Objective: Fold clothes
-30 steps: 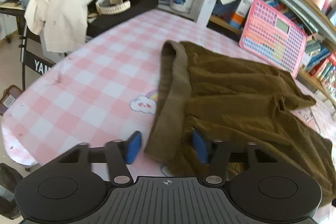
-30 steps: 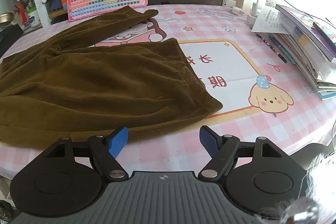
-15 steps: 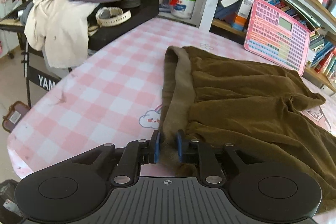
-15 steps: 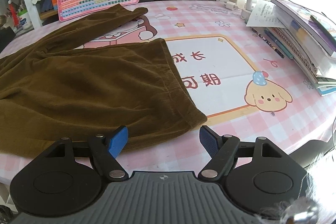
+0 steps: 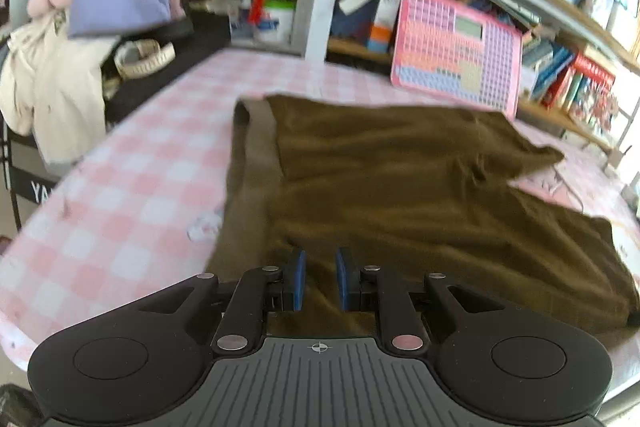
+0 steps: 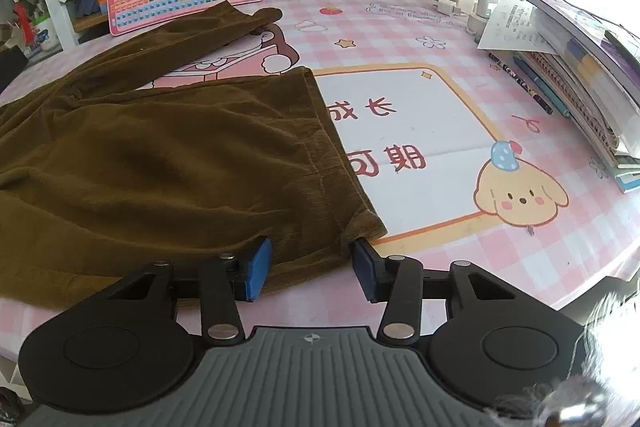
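A pink checked tabletop [image 6: 440,39] carries brown trousers [image 6: 160,155] spread flat across its left and middle. The left claw [image 5: 320,279] pinches the waistband end at the near edge, its pads narrow on the cloth. The right claw [image 6: 310,269] is closing around the near leg hem, cloth between its blue pads [image 6: 256,269].

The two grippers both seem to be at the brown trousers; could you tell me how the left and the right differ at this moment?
The left gripper has its jaws nearly together, pinching fabric at the waistband end of the brown trousers; the right gripper has its jaws wider apart and closing, with the hem corner of a leg between them, not yet pressed. The left view is blurred; the right is sharp. Both have blue pads and point down at the same garment on the pink checked table.
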Tool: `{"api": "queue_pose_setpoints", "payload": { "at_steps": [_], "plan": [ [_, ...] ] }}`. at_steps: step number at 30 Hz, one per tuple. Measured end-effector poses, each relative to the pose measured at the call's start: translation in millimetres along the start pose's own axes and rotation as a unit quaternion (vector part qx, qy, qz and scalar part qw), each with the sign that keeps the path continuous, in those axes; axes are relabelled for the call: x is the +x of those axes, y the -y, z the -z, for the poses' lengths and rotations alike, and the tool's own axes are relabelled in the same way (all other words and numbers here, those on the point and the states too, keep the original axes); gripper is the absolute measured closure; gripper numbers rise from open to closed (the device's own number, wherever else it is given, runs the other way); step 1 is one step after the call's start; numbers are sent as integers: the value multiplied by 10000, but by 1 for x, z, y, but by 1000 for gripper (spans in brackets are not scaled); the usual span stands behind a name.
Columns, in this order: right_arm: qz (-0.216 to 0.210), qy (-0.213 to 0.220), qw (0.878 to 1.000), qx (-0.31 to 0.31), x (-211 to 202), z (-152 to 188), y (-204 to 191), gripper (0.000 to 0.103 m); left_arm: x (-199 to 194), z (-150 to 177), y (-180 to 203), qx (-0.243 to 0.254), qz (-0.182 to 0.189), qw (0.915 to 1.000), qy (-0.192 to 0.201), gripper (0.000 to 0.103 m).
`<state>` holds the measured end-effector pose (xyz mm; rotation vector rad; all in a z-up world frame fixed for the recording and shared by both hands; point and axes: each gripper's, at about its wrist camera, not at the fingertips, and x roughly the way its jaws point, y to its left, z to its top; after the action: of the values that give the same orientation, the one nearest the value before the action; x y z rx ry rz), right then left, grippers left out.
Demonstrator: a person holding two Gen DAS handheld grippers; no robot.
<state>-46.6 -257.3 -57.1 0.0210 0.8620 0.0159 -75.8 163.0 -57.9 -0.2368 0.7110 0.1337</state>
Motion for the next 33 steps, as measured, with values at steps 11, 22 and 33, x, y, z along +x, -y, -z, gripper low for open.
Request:
{"api": "queue_pose_setpoints", "payload": {
  "at_steps": [11,22,33],
  "plan": [
    [79,-33,9998,185,3,-6,10,60,1,4,2,-24,84,9999,-93,74],
    [-72,372,9992,157,-23,-10,-4,46,-17,-12,39,605,250,9977,189,29],
    [-62,619,9980,130,-44,-14,-20,25,-20,-12,55,845,333,9959,6,14]
  ]
}}
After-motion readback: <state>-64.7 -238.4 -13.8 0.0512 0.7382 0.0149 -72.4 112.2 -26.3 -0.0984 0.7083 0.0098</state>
